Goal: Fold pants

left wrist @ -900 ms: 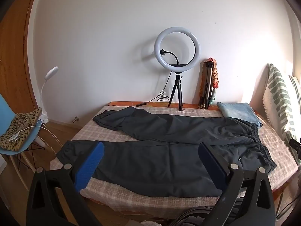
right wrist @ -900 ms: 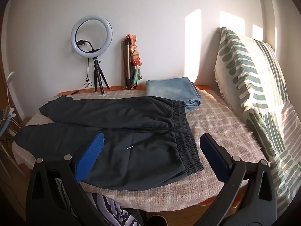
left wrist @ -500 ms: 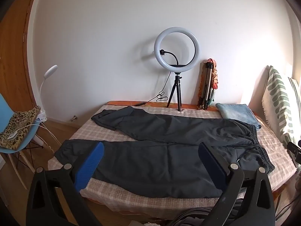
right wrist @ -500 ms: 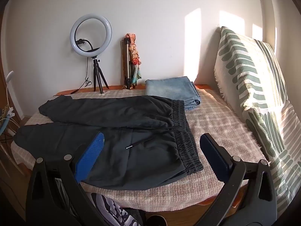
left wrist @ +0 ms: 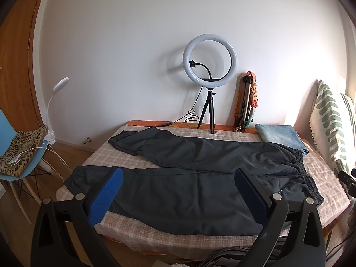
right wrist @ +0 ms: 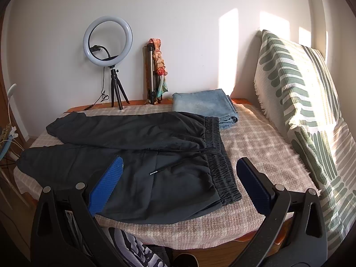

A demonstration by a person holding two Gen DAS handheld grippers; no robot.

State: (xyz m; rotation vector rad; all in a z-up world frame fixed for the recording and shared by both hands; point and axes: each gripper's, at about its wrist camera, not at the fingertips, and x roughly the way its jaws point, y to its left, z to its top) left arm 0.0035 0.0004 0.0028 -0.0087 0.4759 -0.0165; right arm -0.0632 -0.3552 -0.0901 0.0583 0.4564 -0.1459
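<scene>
Worktop [left wrist: 155, 240], checked cloth cover. Dark pants [left wrist: 200, 191] lie flat on it, unfolded, legs spread apart, waistband to the right, drawstring [right wrist: 166, 168] loose on the front. Folded jeans [right wrist: 207, 104] just behind the waistband. Ring light [left wrist: 209, 61] at the wall. Left gripper [left wrist: 178, 191] and right gripper [right wrist: 178, 184]: jaws wide open, empty, above the near edge.

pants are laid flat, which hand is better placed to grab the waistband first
Right. The right gripper faces the waistband closely, open; the left gripper fronts the pants at mid-leg.
</scene>
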